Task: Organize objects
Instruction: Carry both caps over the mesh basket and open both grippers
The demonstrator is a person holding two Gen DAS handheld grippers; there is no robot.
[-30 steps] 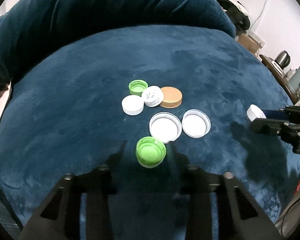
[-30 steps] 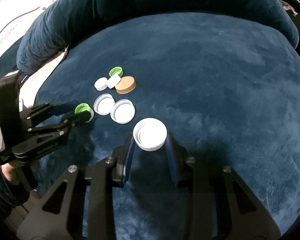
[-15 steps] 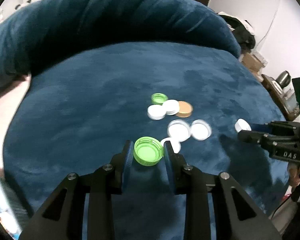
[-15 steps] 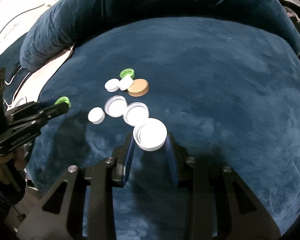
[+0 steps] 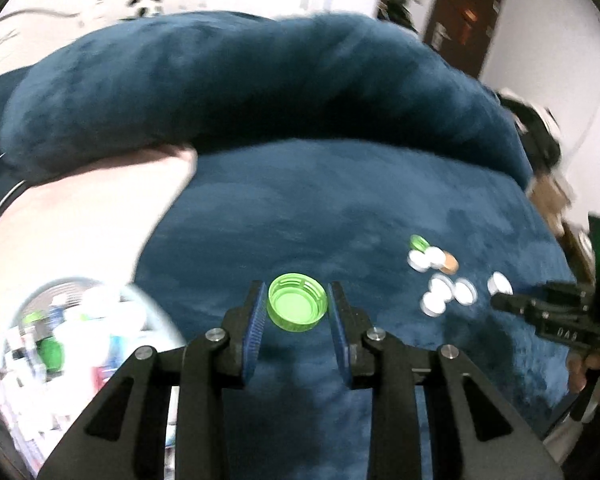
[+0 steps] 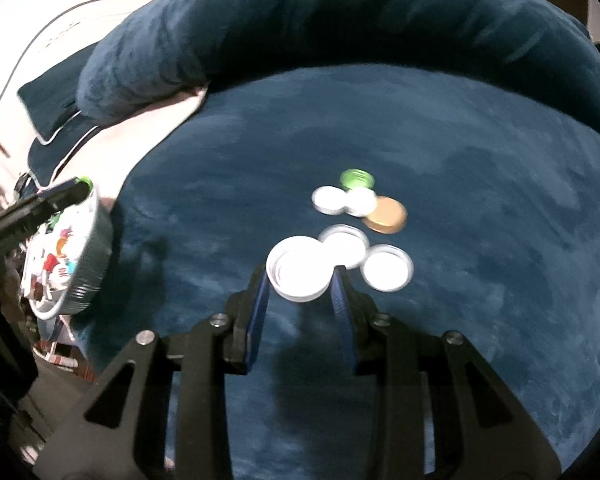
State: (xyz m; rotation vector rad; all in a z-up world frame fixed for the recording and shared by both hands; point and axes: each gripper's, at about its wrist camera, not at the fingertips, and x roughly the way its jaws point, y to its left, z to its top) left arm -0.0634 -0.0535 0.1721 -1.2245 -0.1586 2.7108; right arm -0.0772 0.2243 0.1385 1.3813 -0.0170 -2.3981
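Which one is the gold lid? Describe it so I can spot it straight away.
On the blue cushion, find the loose cluster of caps just beyond the right claw. The gold lid lies flat at the cluster's right edge, touching a white cap. It is the only gold one; the rest are white or green.

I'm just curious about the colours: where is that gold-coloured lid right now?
In the right wrist view the gold lid lies on the blue cushion, right of centre, at the right end of the far cluster, touching a white cap, with a small green cap just beyond.
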